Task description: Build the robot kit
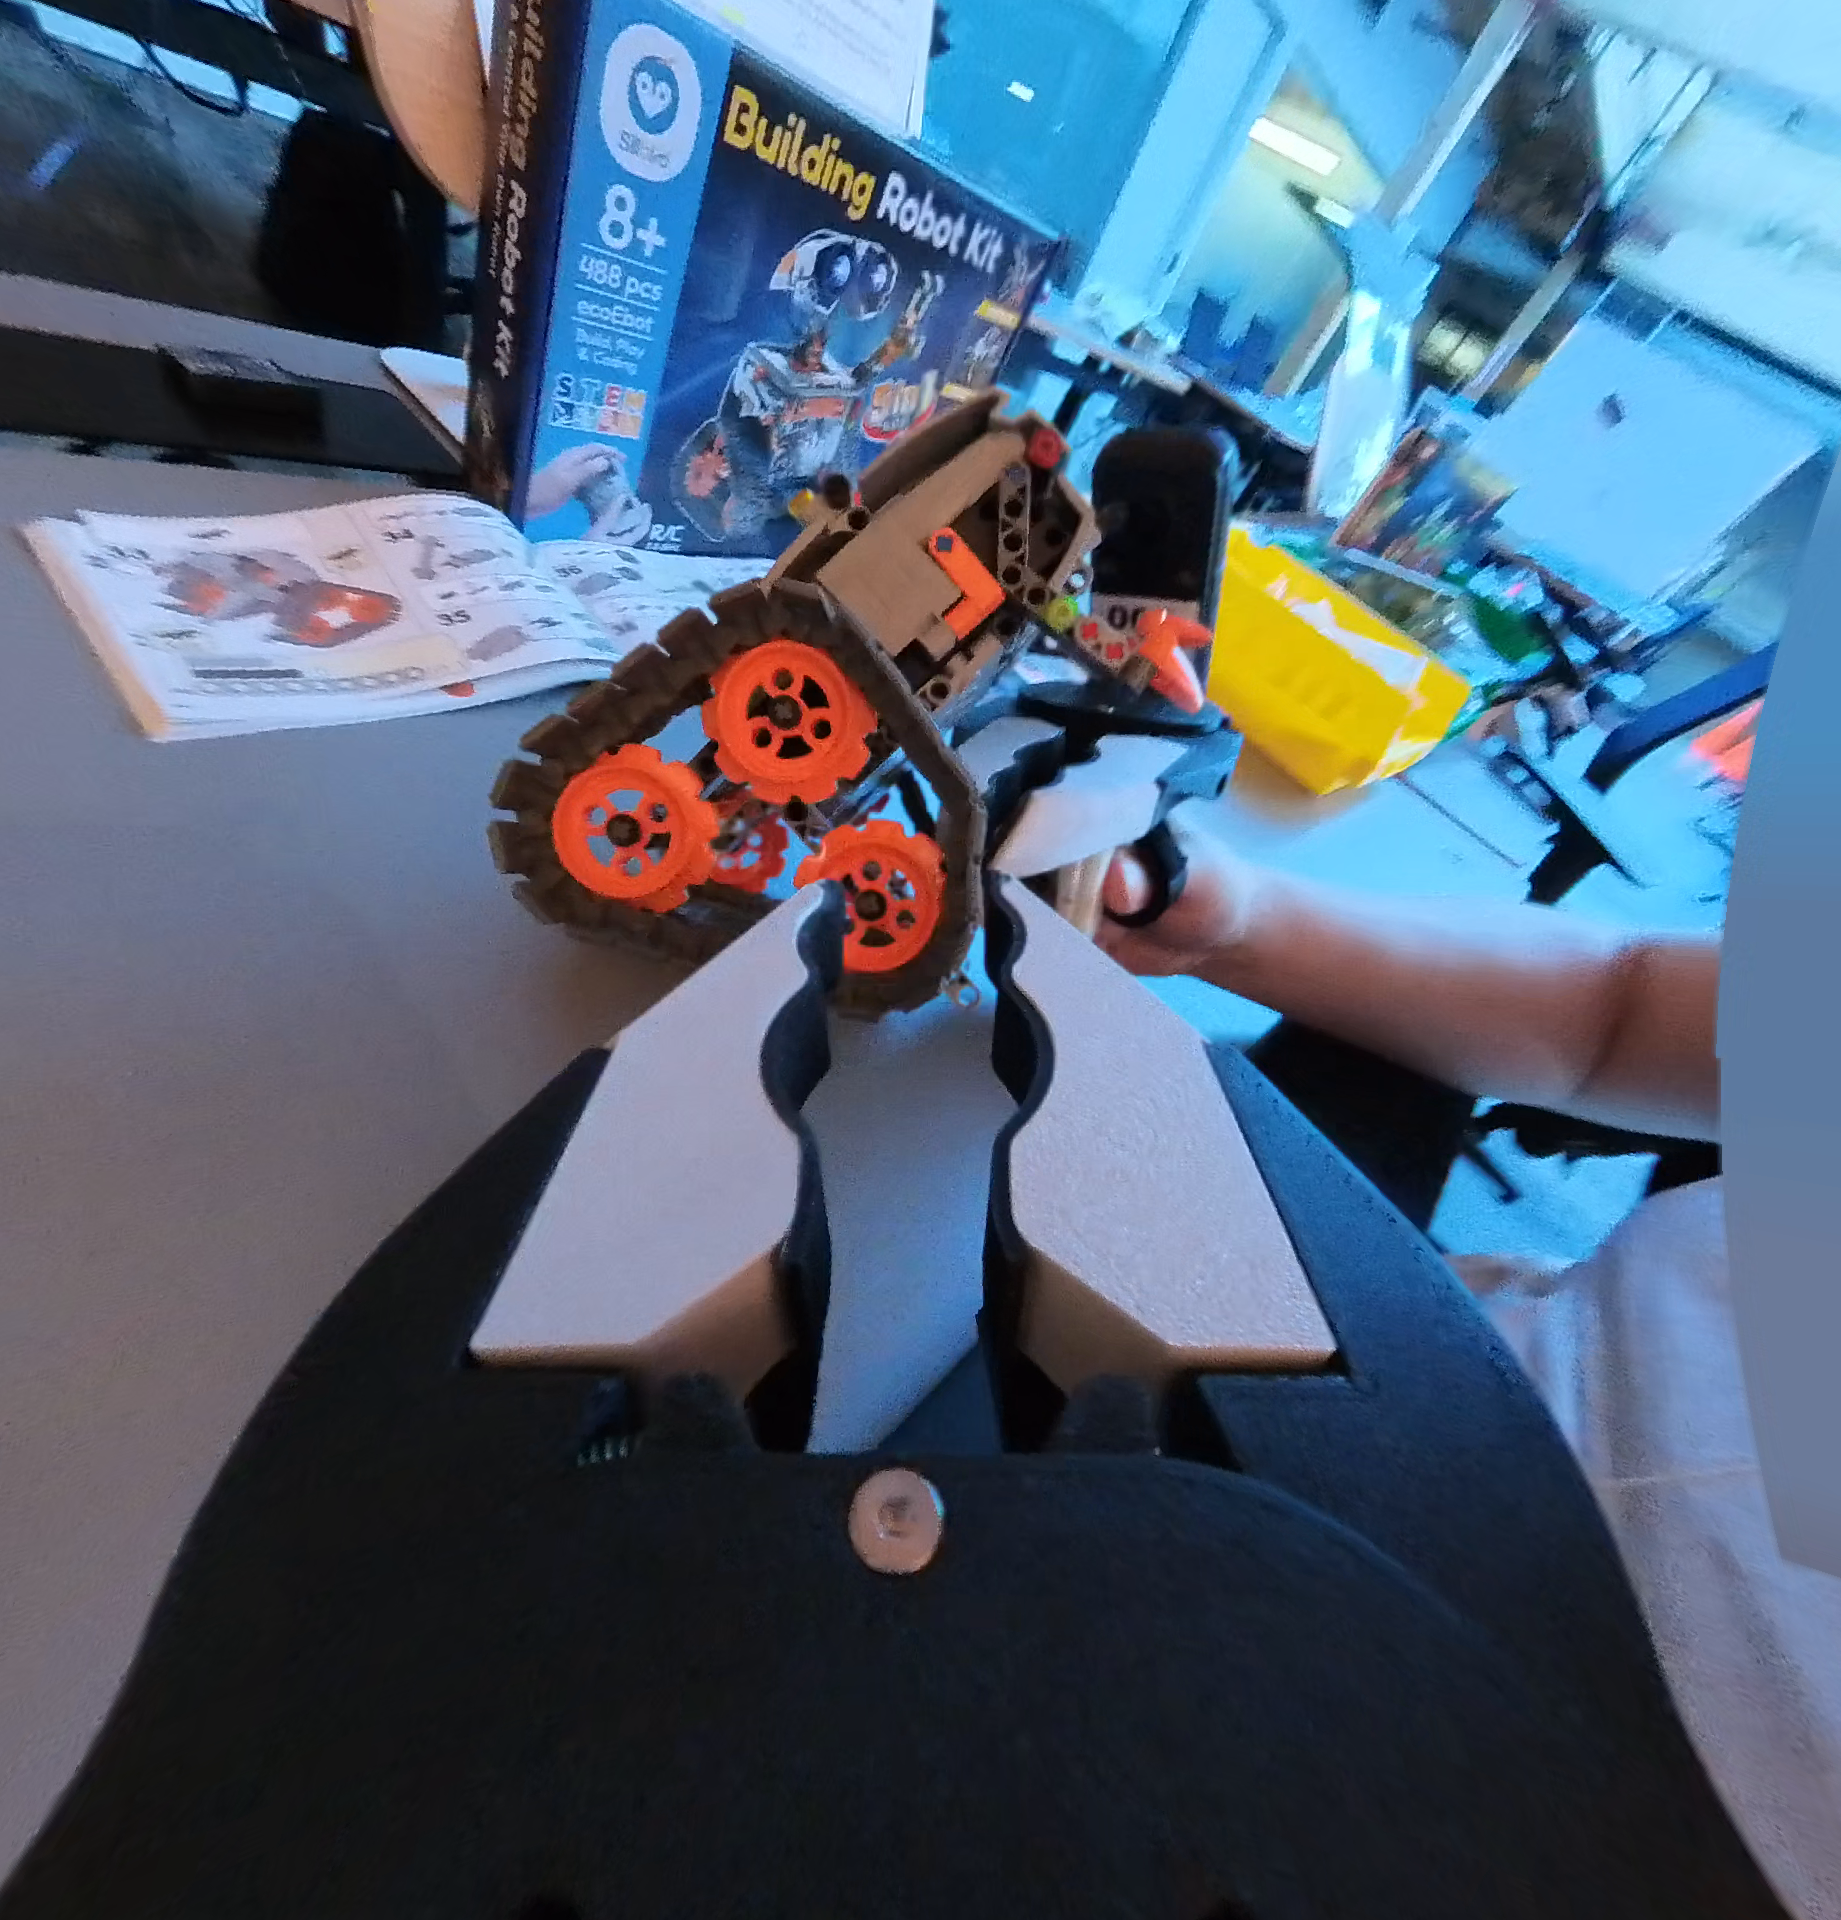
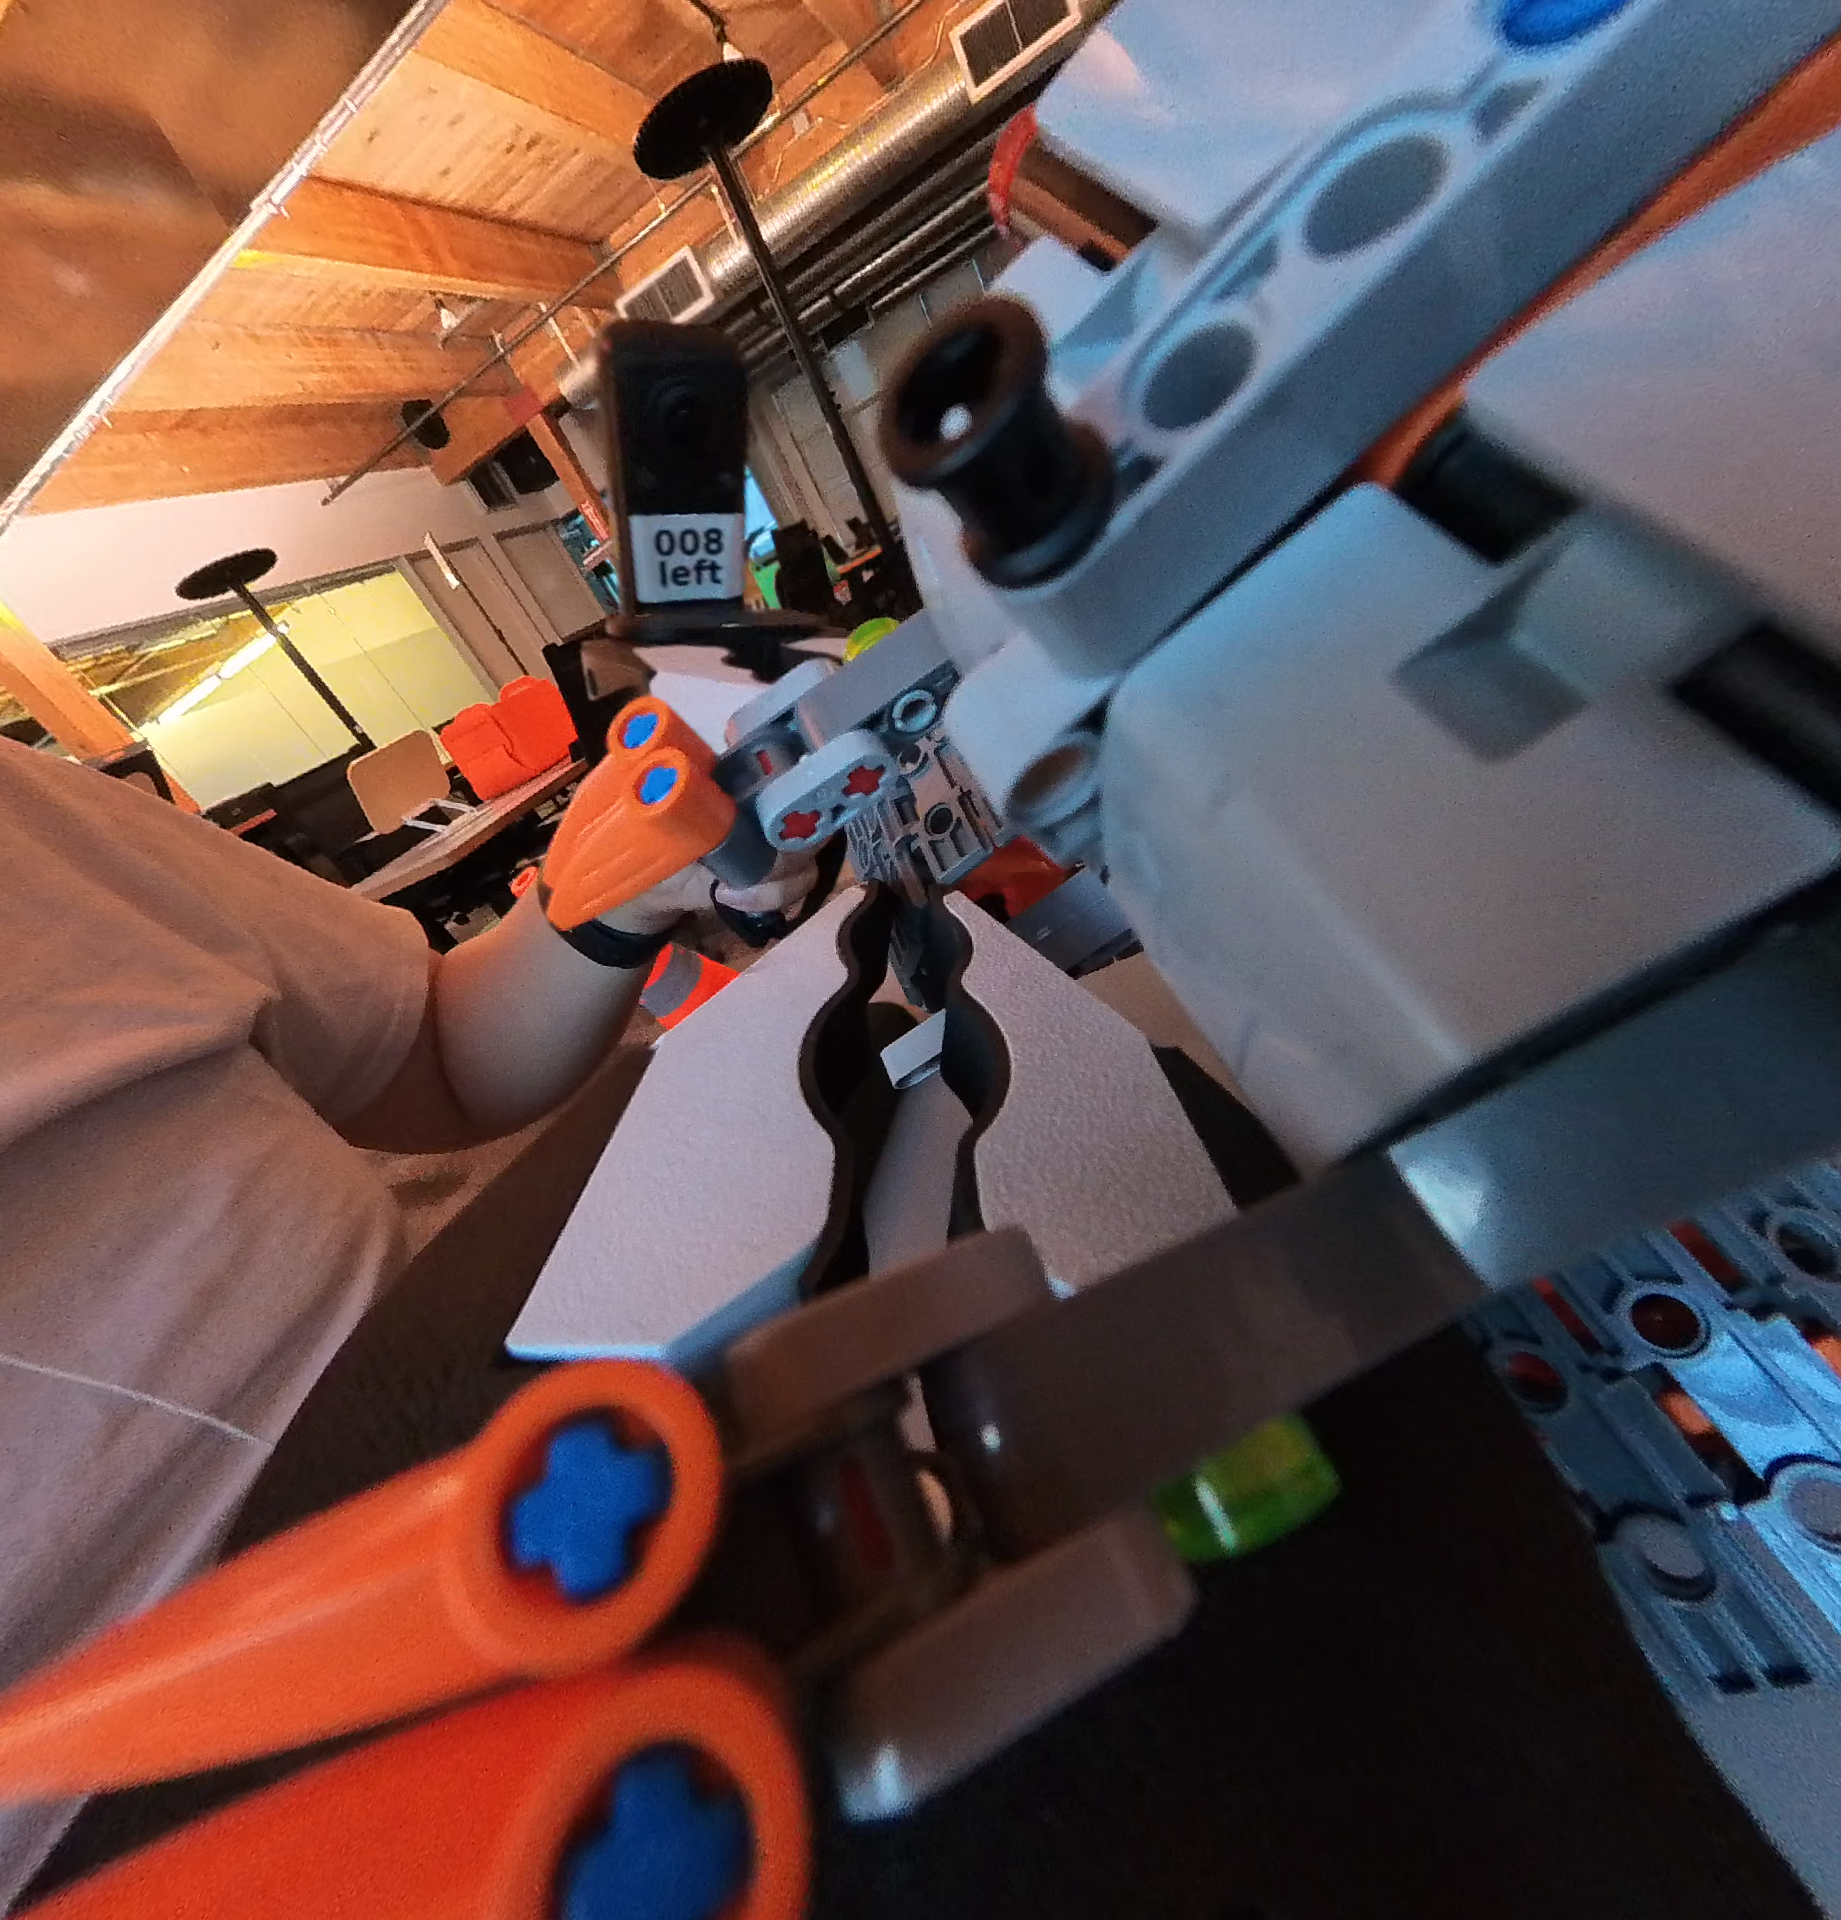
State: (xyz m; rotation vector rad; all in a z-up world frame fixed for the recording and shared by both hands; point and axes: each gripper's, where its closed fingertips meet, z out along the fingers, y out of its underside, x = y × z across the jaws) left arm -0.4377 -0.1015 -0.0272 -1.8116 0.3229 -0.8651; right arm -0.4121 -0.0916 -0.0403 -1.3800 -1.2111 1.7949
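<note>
A brick-built toy robot (image 1: 791,665) with brown tracks and orange wheels (image 1: 786,717) is tilted up off the grey table (image 1: 220,987). My left gripper (image 1: 908,904) is shut on the rear bend of its track, around the lowest orange wheel (image 1: 880,925). My right gripper (image 2: 905,920) is shut on a grey beam part (image 2: 911,862) on the robot's far side. It also shows in the left wrist view (image 1: 1061,821). The robot's grey body (image 2: 1415,779) fills the right of the right wrist view. Its orange claws sit ahead (image 2: 635,821) and close at lower left (image 2: 376,1662).
The kit's blue box (image 1: 750,312) stands behind the robot, with an open instruction booklet (image 1: 324,613) lying to its left. A yellow bin (image 1: 1321,675) sits at the right. A person's forearm (image 1: 1415,997) reaches in from the right. The left gripper's camera (image 2: 677,447) faces me.
</note>
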